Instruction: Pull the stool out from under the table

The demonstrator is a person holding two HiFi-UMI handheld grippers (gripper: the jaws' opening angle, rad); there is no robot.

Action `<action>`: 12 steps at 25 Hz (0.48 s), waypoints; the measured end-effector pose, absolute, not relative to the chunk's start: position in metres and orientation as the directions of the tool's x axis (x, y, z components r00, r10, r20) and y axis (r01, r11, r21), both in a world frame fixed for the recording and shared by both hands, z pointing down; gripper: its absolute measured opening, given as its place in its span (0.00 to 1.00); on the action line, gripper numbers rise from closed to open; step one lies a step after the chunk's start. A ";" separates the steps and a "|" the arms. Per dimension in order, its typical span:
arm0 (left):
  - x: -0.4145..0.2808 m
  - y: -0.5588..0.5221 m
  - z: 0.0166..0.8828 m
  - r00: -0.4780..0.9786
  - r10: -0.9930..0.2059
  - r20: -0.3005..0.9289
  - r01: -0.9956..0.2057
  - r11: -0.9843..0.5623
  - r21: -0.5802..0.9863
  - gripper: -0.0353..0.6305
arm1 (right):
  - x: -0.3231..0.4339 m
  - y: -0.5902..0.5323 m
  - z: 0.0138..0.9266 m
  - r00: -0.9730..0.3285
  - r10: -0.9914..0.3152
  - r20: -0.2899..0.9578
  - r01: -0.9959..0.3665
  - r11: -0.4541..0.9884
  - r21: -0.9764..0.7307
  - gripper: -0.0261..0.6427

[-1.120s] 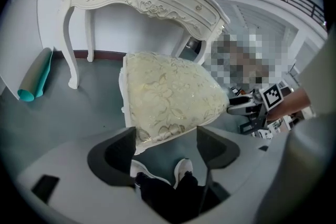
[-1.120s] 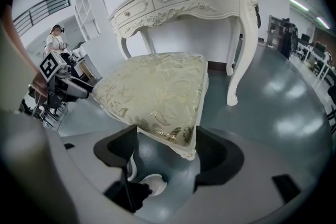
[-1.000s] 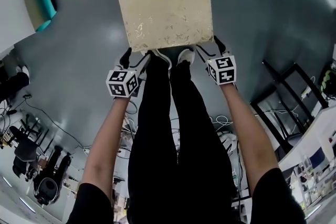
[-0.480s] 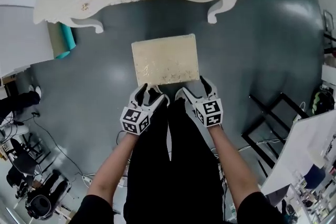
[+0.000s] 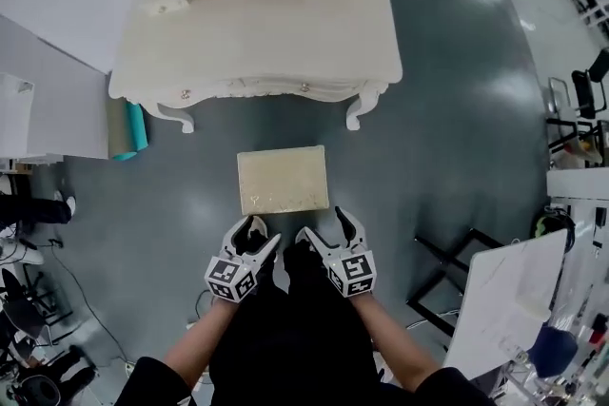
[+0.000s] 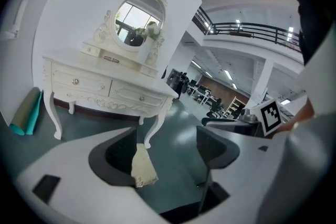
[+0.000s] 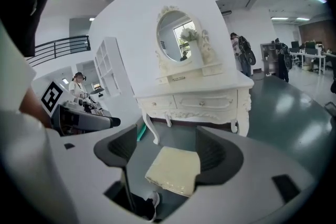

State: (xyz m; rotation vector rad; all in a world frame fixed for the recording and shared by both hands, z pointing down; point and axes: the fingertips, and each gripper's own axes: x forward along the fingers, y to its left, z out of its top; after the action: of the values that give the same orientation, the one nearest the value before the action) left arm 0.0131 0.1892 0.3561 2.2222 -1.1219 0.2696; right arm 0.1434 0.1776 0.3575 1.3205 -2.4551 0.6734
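The stool (image 5: pixel 283 179), a low seat with a cream patterned cushion, stands on the grey floor in front of the white dressing table (image 5: pixel 257 52), fully out from under it. My left gripper (image 5: pixel 259 233) and right gripper (image 5: pixel 326 225) hang side by side just short of the stool's near edge, both open and empty, touching nothing. In the left gripper view the stool (image 6: pixel 143 165) shows past the left jaw of the open gripper (image 6: pixel 167 152), with the table (image 6: pixel 105 86) behind. In the right gripper view the stool (image 7: pixel 174 169) lies between the spread jaws of that gripper (image 7: pixel 167 150), below the table (image 7: pixel 194 99).
A teal roll (image 5: pixel 133 128) leans by the table's left leg. A black metal frame (image 5: pixel 447 271) and a white desk (image 5: pixel 504 299) stand to the right. Cables lie on the floor at the left. The person's dark legs (image 5: pixel 285 328) are below the grippers.
Both grippers have come away from the stool's near edge and now hang apart from it. The view has pulled back, so the stool looks smaller and the whole dressing table shows.
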 end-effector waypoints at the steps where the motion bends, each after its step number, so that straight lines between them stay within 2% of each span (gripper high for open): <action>1: 0.011 0.186 0.341 0.610 -0.668 0.425 -0.783 -0.428 0.451 0.61 | 0.140 0.171 0.338 -0.553 -0.718 0.422 -0.833 0.485 -0.266 0.58; 4: -0.003 0.190 0.290 0.590 -0.707 0.391 -0.783 -0.383 0.489 0.61 | 0.124 0.172 0.277 -0.575 -0.731 0.368 -0.818 0.505 -0.275 0.58; 9: -0.023 0.191 0.222 0.556 -0.776 0.297 -0.807 -0.419 0.416 0.58 | 0.099 0.179 0.198 -0.616 -0.742 0.265 -0.786 0.561 -0.259 0.55; 12: -0.025 0.196 0.189 0.620 -0.761 0.194 -0.732 -0.471 0.493 0.57 | 0.084 0.181 0.172 -0.613 -0.754 0.234 -0.790 0.582 -0.194 0.41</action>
State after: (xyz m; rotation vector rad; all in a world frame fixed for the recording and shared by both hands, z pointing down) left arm -0.0250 0.1957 0.1893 2.3048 -1.1706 -0.0702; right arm 0.0844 0.1810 0.1719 1.3147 -2.6801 0.4241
